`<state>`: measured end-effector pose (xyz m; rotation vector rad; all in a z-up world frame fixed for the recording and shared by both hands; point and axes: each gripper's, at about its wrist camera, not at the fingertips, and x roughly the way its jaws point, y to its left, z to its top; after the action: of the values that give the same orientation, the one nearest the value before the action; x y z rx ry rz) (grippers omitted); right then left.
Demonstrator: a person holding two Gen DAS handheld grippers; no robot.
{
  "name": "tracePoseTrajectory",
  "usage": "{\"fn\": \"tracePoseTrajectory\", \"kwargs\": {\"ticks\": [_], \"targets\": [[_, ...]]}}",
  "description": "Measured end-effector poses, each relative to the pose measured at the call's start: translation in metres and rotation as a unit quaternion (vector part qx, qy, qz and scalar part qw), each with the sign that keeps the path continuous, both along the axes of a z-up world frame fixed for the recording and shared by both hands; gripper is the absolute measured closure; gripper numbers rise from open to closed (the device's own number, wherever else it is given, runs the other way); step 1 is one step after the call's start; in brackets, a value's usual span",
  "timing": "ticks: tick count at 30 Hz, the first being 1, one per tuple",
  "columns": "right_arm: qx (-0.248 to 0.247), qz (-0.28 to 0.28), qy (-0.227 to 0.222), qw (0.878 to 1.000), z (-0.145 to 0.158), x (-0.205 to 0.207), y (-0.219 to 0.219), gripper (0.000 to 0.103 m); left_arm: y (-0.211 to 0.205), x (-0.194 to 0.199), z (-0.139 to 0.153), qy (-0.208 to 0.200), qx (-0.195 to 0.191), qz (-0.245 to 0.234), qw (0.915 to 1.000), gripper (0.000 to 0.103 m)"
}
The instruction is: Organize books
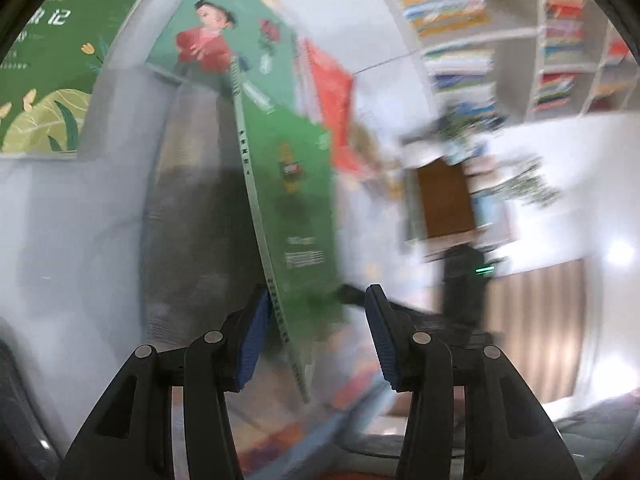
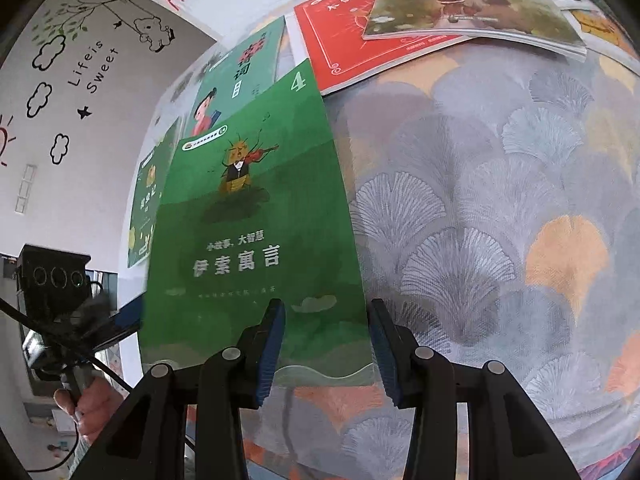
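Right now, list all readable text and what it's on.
"Life is Sweet": white wall with black decals
"4", "伊索寓言", "小故事, 大智慧": bright green paperback with a violin-playing insect
"词": teal paperback with a red-robed figure
Red paperback, beige top book: titles blurred. Left wrist view: unreadable.

Bright, even daylight; left wrist view heavily motion-blurred, right sharper; strong fisheye bending, dark corners.

At the upper left of the right wrist view, a white wall (image 2: 80, 128) bears black decals of clouds, a tree swing and the words "Life is Sweet" (image 2: 94, 67). In the blurred left wrist view, white shelving (image 1: 516, 40) fills the upper right, with a bright light spot (image 1: 621, 255) at the right edge and wood-toned striped panelling (image 1: 532, 320) below
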<state>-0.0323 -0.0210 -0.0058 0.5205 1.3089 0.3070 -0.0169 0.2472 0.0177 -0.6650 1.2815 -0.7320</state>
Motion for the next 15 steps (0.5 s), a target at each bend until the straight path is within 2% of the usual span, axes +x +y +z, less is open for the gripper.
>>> {"fn": "tracePoseTrajectory", "kwargs": {"ticks": [2,4,7,9,12,13,15], "targets": [[-0.010,0.009,-0.004,1.000,0.001,0.000,0.003,0.060,-0.012,0.000,-0.002,-0.010,0.055,-0.009,0.9984,0.065],[-0.017,0.015,-0.007,1.000,0.002,0.000,0.005,0.060,-0.029,-0.001,-0.002,-0.023,0.094,-0.021,0.9951,0.088],[-0.009,0.013,-0.007,1.000,0.001,0.001,0.003,0.060,-0.042,-0.001,0.001,-0.035,0.105,-0.029,0.9934,0.091],[0.008,0.009,0.002,1.000,-0.001,0.002,-0.002,0.060,-0.042,0.002,0.004,-0.031,0.075,-0.026,0.9964,0.093],[0.066,-0.001,0.029,0.997,-0.005,0.006,-0.016,0.050,-0.029,0.010,0.011,-0.009,-0.013,-0.010,0.9998,0.093],[0.099,-0.015,0.035,0.994,-0.007,0.006,-0.024,0.044,-0.025,0.013,0.014,-0.008,-0.029,-0.006,0.9995,0.093],[0.134,-0.030,0.039,0.990,-0.009,0.006,-0.034,0.042,-0.023,0.018,0.019,-0.003,-0.053,0.000,0.9986,0.093]]}}
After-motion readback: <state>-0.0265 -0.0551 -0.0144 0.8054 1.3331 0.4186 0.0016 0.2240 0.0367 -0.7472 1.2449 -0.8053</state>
